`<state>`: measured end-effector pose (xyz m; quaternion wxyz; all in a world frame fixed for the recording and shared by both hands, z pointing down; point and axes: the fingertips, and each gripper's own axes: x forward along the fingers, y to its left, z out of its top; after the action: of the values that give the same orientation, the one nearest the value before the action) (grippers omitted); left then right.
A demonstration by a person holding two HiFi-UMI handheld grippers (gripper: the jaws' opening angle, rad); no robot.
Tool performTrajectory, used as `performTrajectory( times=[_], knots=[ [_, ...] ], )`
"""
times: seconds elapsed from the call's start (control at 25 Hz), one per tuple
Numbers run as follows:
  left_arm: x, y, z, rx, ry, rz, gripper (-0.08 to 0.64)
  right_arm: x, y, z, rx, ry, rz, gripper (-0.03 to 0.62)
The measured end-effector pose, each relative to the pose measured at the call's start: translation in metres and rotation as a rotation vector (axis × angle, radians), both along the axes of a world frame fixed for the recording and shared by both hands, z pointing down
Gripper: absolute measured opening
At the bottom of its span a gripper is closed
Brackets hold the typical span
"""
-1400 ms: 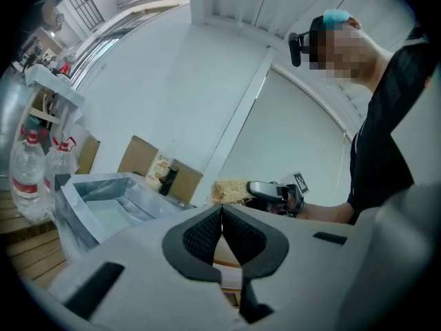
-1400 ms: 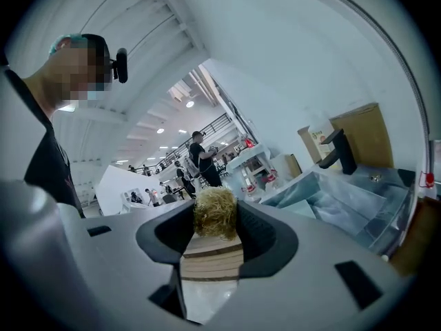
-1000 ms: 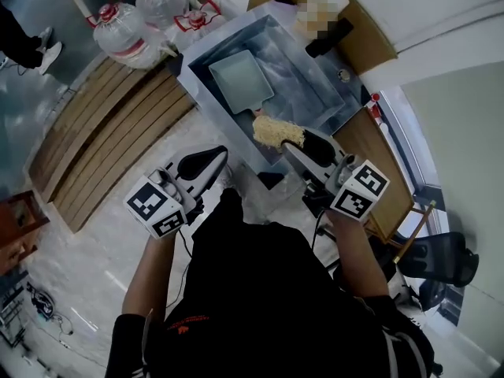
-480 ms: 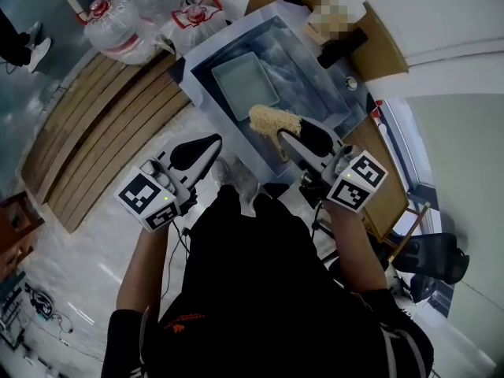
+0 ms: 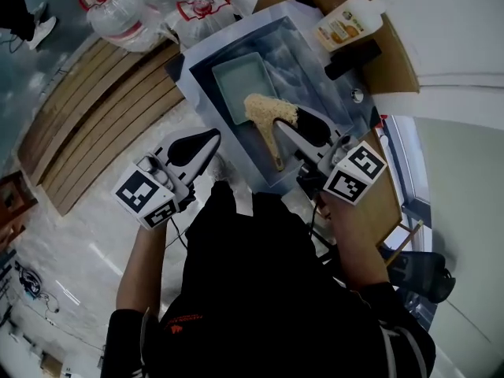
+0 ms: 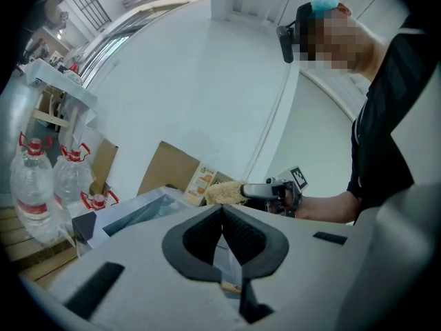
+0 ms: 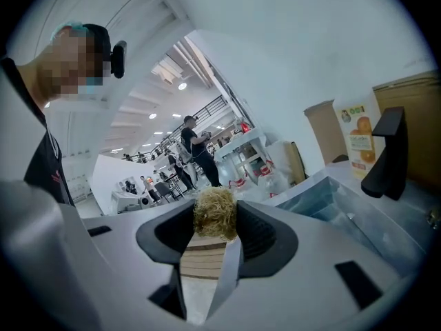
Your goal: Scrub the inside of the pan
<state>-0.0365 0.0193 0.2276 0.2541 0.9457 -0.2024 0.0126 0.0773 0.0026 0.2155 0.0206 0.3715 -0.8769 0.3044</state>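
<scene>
**Brush at pan corner; scrub not yet begun**

Step in hand, as judged: approach w/ the brush, prior to any scrubbing. The pan [image 5: 236,85], pale and rectangular, is seen lying flat in the sink [image 5: 197,68], toward the sink's left part. The brush [image 5: 266,110], w/ a tan fibrous head and a wooden handle, is held at the pan's near right corner. Whether the bristles touch the pan can't be told from the head view. No foam is made out in the pan.

Next move, as judged: the head needs to be lowered and carried left onto the pan floor, then worked back and forth w/ pressure. The pan isn't steadied by anything, so it may slide in the sink. The free tongs could be brought to its rim to pin it.

Right tongs [image 5: 299,126]: clamped on the brush handle just behind the head. The head is seen sticking out past the tips in the right gripper view.

Left tongs [image 5: 206,142]: closed, tips met, w/ nothing between them per the left gripper view. They are held just off the sink's near left corner, apart from pan and brush.

Also noted: a soap bottle [image 5: 346,22] and a black tap [image 5: 352,57] at the sink's far right.
</scene>
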Motion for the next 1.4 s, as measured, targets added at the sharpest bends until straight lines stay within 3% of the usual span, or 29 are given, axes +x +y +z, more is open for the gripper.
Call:
performTrajectory(
  times=[0.28,0.8,1.4],
  knots=[
    [0.016,-0.025,0.015,-0.026,-0.024,-0.084,0.018,0.011,-0.037,0.026,-0.033,0.003,-0.082,0.181],
    [0.012,-0.067,0.065,-0.075,-0.056,-0.126,0.018,0.004,-0.095,0.091,-0.075,0.060,-0.159,0.182],
    [-0.019,-0.074,0.116,-0.147,-0.015,-0.158,0.018,-0.025,-0.118,0.202,-0.143,0.249,-0.171,0.181]
  ],
)
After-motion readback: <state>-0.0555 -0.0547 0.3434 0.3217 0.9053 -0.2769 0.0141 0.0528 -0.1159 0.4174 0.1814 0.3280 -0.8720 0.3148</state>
